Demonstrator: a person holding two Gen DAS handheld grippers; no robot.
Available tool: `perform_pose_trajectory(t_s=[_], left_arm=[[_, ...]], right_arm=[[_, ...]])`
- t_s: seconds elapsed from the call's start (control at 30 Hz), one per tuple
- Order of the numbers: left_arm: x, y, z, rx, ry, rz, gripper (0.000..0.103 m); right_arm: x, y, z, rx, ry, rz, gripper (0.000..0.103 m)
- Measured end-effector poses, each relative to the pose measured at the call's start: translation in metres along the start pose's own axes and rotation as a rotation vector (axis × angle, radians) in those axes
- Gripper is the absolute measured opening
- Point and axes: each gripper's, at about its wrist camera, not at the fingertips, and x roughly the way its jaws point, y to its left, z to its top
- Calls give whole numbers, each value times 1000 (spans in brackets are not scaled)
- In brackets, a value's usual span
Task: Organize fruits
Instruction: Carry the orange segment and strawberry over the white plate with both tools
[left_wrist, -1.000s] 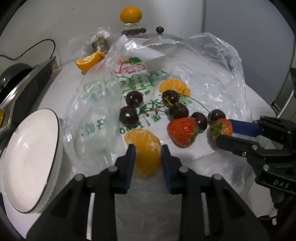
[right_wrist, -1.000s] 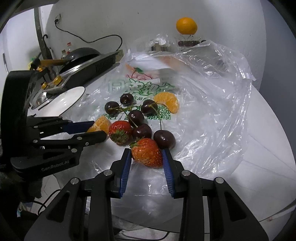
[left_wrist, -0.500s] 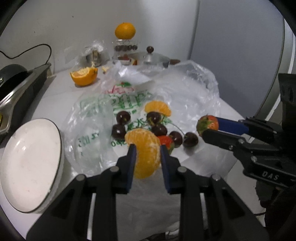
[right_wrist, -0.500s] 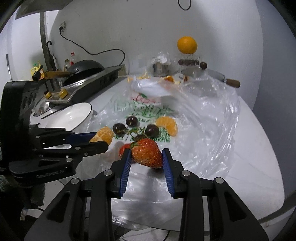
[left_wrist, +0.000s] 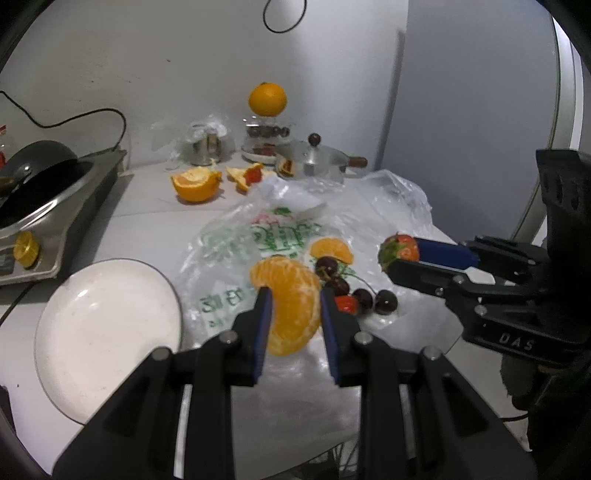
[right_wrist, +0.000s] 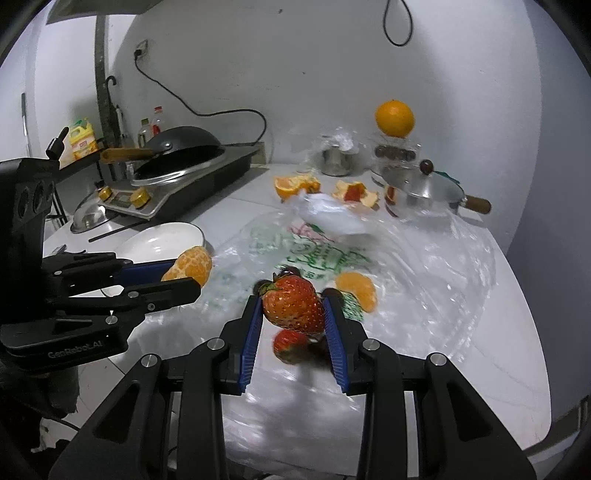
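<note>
Strawberry (right_wrist: 293, 304) now raised above cherries (left_wrist: 364, 295), bag (left_wrist: 388, 206)

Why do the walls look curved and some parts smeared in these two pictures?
Left wrist view: the fisheye lens bows the wall and darkens the corners; the orange segment is fairly sharp. Right wrist view: same bowing; the plastic bag is streaked with blur and glare, while the strawberry between the fingers stays crisp.

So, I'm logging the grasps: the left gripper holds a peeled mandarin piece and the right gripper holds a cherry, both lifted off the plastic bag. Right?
Not quite. The right gripper holds a strawberry, not a cherry, as the right wrist view shows. The left gripper does hold the peeled mandarin piece, and both are lifted off the plastic bag.
</note>
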Motion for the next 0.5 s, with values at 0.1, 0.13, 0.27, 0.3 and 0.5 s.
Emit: perform_pose_trajectory(t_s=[0.1,0.13,0.27,0.3,0.5], left_arm=[[-9,9,-1,-10,-11,12,27],[-12,13,-2,-14,-14,17,27],[-26,30,-6,-37,-31,46,27],[-29,35,-7,-42,-35,54,27],[-47,64,-20,-75,-55,106,27]], right_arm=[[3,10,6,-15,1,8,36],[5,14,8,-21,1,12,36],[11,31,17,-48,3,29,36],[12,36,18,-55,3,33,36],[21,65,27,-99,2,67,36]])
